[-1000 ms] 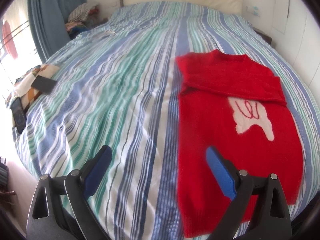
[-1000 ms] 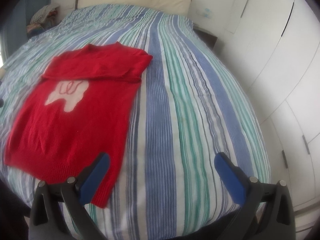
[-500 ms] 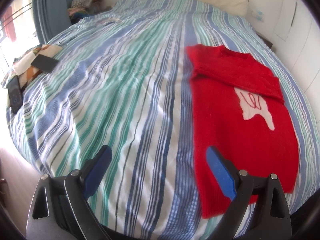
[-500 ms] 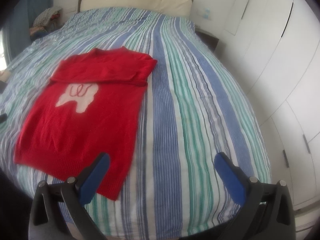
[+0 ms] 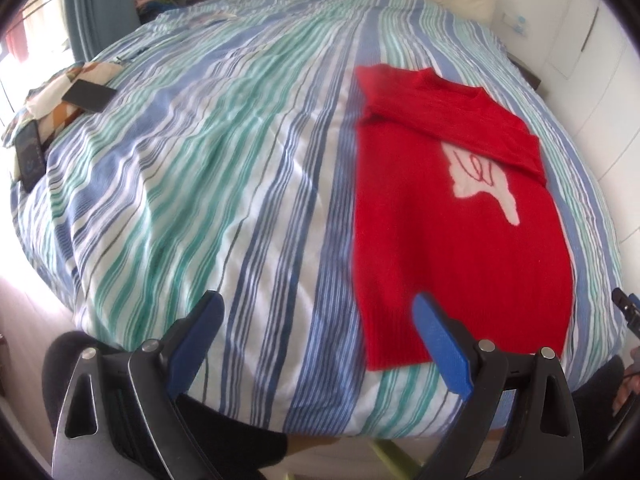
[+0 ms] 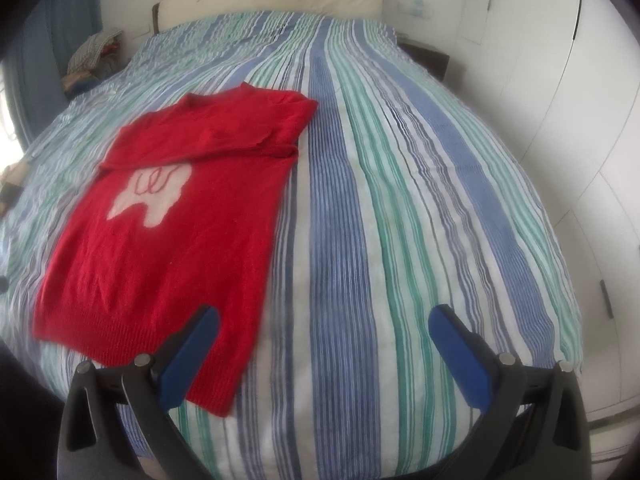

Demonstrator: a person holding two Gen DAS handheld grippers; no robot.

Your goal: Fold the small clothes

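While both sleeves lie folded across the chest, this is the layout:
Sweater: red sweater (image 5: 460,236) lies flat on the striped bed (image 5: 224,168), hem toward the foot edge, ready for a lengthwise fold.
Left tongs (image 5: 316,344): spread wide, empty, raised clear near the hem.
Right tongs (image 6: 326,354): likewise released, holding nothing.

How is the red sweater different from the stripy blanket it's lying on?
The red sweater is one plain colour with a white picture on its front; the stripy blanket has blue, green and white stripes. The sweater is small and covers just one patch, while the blanket spreads over the whole bed. The sweater's sleeves are folded across its chest; the blanket lies spread open. Both are soft cloth lying flat, and neither claw touches them.
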